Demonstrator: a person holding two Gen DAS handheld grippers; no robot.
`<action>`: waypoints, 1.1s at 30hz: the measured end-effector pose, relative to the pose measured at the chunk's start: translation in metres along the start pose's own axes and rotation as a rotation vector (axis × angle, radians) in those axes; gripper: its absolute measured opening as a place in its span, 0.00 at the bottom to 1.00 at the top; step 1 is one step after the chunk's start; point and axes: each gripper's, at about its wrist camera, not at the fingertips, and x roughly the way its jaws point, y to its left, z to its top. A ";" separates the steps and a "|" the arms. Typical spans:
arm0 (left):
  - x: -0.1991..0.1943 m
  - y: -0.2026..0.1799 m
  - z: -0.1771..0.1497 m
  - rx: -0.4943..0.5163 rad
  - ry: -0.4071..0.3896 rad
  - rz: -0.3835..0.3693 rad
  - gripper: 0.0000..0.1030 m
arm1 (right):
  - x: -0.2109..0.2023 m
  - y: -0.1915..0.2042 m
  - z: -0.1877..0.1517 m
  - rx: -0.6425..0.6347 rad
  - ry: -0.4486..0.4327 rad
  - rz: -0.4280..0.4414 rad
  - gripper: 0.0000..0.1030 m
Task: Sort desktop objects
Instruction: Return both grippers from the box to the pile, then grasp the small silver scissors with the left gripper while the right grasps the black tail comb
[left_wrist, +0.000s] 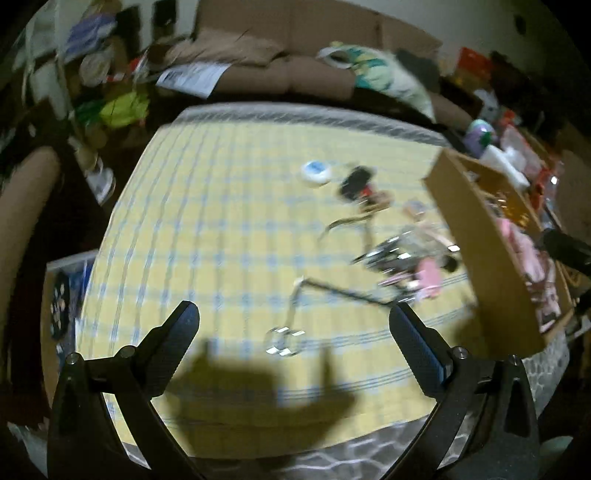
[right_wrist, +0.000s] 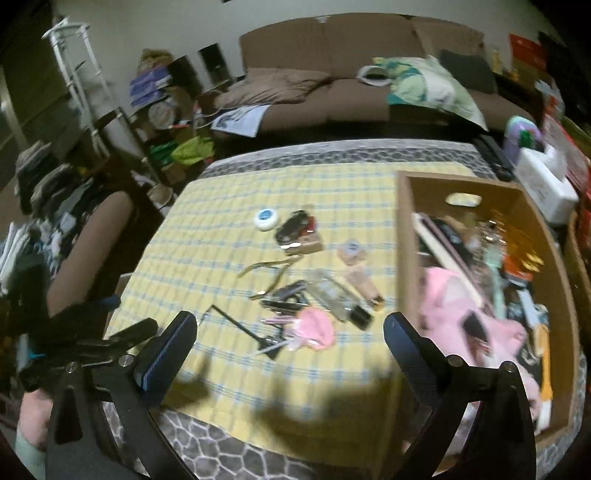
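Left gripper (left_wrist: 293, 325): jaws spread wide, nothing held, above the checked cloth (left_wrist: 207, 229).
Right gripper (right_wrist: 290, 332): jaws spread wide, nothing held.
Small things: round tin (right_wrist: 266, 219), pliers (right_wrist: 269, 264), pink pouch (right_wrist: 316, 328) and bottles (right_wrist: 334, 295) are scattered on the cloth, ahead of the right gripper.
Cardboard box (right_wrist: 408, 236): set at the cloth's right edge, crowded with items.

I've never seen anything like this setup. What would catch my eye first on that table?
Probably the yellow checked cloth covering the tabletop, with a jumble of small things at its middle: a round white tin with a blue lid, nail clippers, bottles and a pink pouch. To the right stands a cardboard box crammed with clutter. Both pairs of black jaws stand wide open and empty in the foreground.
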 end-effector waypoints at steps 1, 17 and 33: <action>0.006 0.010 -0.004 -0.024 0.010 -0.001 1.00 | 0.007 0.004 0.000 -0.005 0.005 0.007 1.00; 0.082 -0.018 -0.037 0.175 0.071 0.033 0.62 | 0.068 0.014 -0.003 -0.023 0.051 0.051 1.00; 0.030 0.034 -0.024 -0.093 -0.023 -0.203 0.17 | 0.079 0.019 -0.011 0.050 0.097 0.246 1.00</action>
